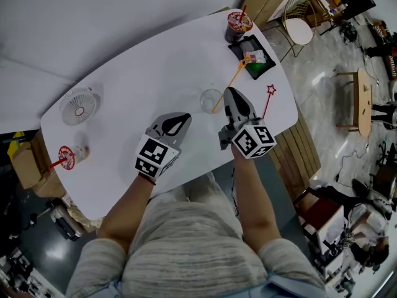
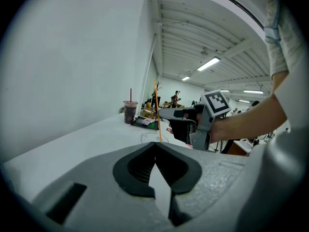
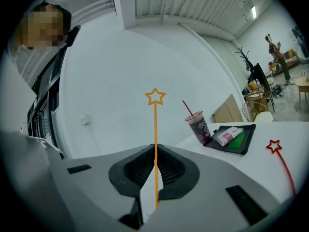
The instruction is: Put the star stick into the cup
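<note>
Pinching star stick (image 3: 155, 124) — right tongs (image 1: 231, 93) near level beside cup (image 1: 209, 101); left tongs (image 1: 184, 117) clenched empty, tilted down.

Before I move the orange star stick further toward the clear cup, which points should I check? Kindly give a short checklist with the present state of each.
1. Grip: the right gripper has its fingers shut on the orange star stick: ok.
2. Stick attitude: near upright, star end on top: ok.
3. Clear cup stands upright on the table: ok.
4. Lower end of the stick inside the cup: it shows at the rim, but cannot tell.
5. Left gripper shut, empty, apart from the cup: ok.
6. Red star stick lies apart from the cup, out of the way: ok.
</note>
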`<act>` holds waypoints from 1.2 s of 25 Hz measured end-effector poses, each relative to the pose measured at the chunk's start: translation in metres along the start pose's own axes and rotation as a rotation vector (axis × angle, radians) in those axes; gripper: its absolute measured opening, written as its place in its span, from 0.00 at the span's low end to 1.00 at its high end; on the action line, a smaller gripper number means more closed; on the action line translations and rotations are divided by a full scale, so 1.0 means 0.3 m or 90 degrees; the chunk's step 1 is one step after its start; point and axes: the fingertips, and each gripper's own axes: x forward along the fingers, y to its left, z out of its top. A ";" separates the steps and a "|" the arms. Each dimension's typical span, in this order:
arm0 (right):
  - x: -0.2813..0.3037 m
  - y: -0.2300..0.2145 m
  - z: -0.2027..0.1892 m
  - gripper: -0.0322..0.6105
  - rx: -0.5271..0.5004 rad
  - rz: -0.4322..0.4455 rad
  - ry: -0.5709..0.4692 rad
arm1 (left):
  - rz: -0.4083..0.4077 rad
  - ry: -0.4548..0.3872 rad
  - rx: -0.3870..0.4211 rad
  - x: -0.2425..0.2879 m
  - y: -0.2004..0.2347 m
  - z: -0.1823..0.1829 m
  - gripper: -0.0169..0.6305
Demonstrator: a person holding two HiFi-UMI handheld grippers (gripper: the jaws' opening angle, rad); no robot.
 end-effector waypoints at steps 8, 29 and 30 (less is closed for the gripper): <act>-0.018 0.031 -0.062 0.07 -0.051 0.003 0.040 | -0.005 -0.002 0.000 -0.008 -0.014 -0.007 0.05; -0.039 -0.009 -0.185 0.07 -0.088 -0.032 0.129 | -0.015 -0.011 -0.001 -0.015 -0.028 0.008 0.05; -0.039 -0.010 -0.188 0.07 -0.088 -0.033 0.132 | -0.016 -0.011 -0.001 -0.014 -0.029 0.010 0.05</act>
